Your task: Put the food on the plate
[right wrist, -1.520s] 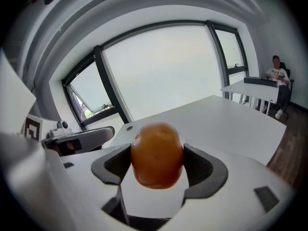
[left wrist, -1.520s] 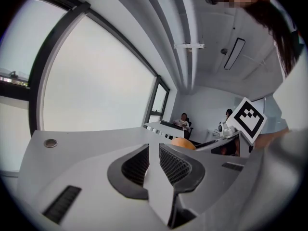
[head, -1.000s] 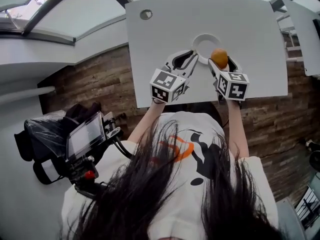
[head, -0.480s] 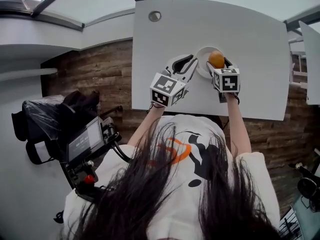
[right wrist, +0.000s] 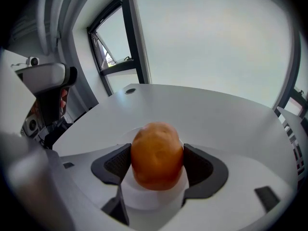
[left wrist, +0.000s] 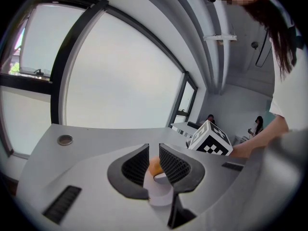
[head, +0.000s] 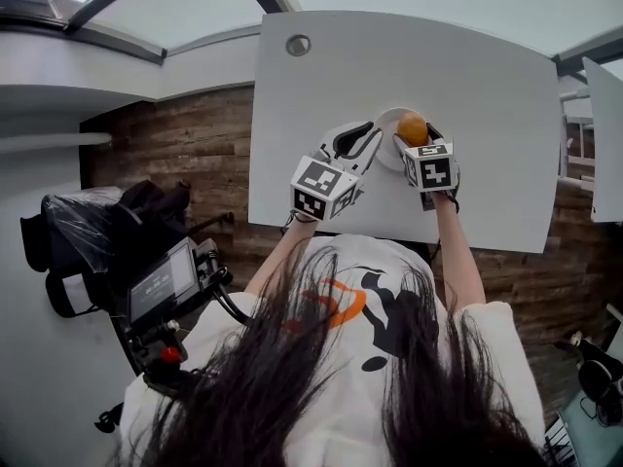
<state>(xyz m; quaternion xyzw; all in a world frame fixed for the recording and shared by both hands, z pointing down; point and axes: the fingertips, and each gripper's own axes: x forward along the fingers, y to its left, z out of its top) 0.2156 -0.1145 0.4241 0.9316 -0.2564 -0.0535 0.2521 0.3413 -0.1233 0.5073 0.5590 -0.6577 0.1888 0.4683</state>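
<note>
A round orange food item [right wrist: 157,155] sits between the jaws of my right gripper [right wrist: 157,163], which is shut on it. Directly under it lies the white plate [right wrist: 149,198]; whether the food touches the plate I cannot tell. In the head view the food [head: 413,127] is over the right part of the plate [head: 387,125], just ahead of the right gripper [head: 413,136]. My left gripper [head: 365,134] rests at the plate's left side. Its jaws [left wrist: 154,160] stand almost together with nothing held, and a sliver of the food [left wrist: 154,166] shows through the slit.
The white table [head: 467,76] has a round cable hole [head: 298,45] at its far left corner. Another white table [head: 605,134] stands to the right. A black bag and a small screen device [head: 165,280] sit on the floor at the left. Wood flooring surrounds the table.
The right gripper has carried the food a little forward, from the plate's near rim to over the plate. The left gripper has stayed beside the plate. The head camera has shifted slightly.
</note>
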